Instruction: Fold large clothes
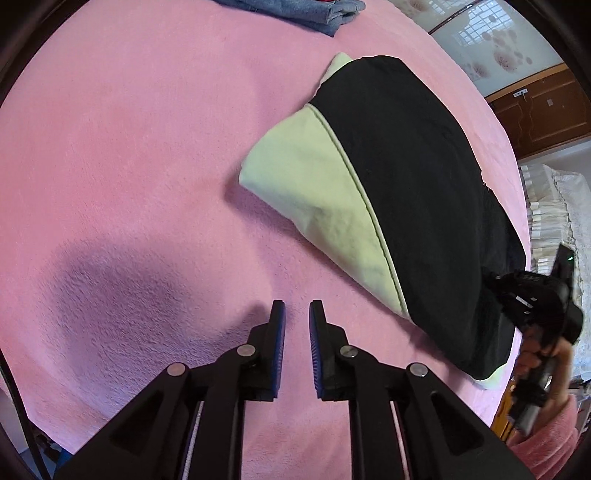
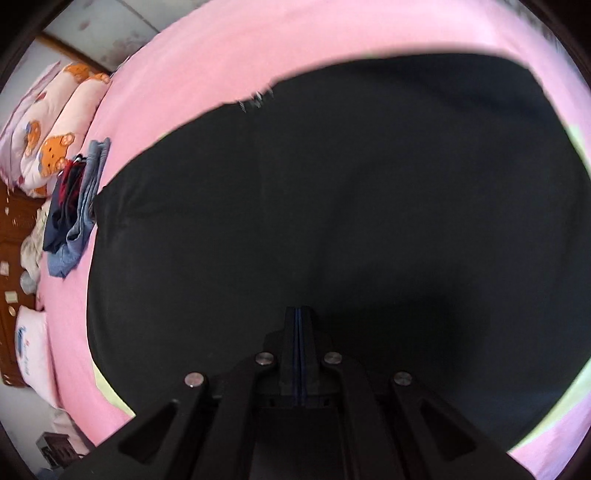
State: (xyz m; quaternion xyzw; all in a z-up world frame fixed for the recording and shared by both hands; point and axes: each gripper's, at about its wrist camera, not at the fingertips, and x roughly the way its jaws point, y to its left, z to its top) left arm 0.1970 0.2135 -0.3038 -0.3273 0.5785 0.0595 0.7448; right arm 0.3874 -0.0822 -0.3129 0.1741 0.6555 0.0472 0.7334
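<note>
A large black garment (image 1: 424, 177) with a pale green panel (image 1: 314, 177) lies folded on the pink bed cover (image 1: 129, 147). My left gripper (image 1: 297, 306) hovers over bare pink cover to the left of the garment, its jaws a little apart with nothing between them. The right gripper (image 1: 496, 282), held by a hand (image 1: 543, 354), reaches the garment's right side. In the right wrist view the black cloth (image 2: 332, 184) fills most of the picture and my right gripper (image 2: 299, 310) is shut just above it, with no cloth visible between the pads.
A stack of folded clothes, jeans among them (image 1: 306, 11) (image 2: 74, 206), lies at the far side of the bed. Bear-print pillows (image 2: 55, 122) sit at the head end. A wooden cabinet (image 1: 543, 107) and white bedding (image 1: 561, 206) stand beyond the bed's right edge.
</note>
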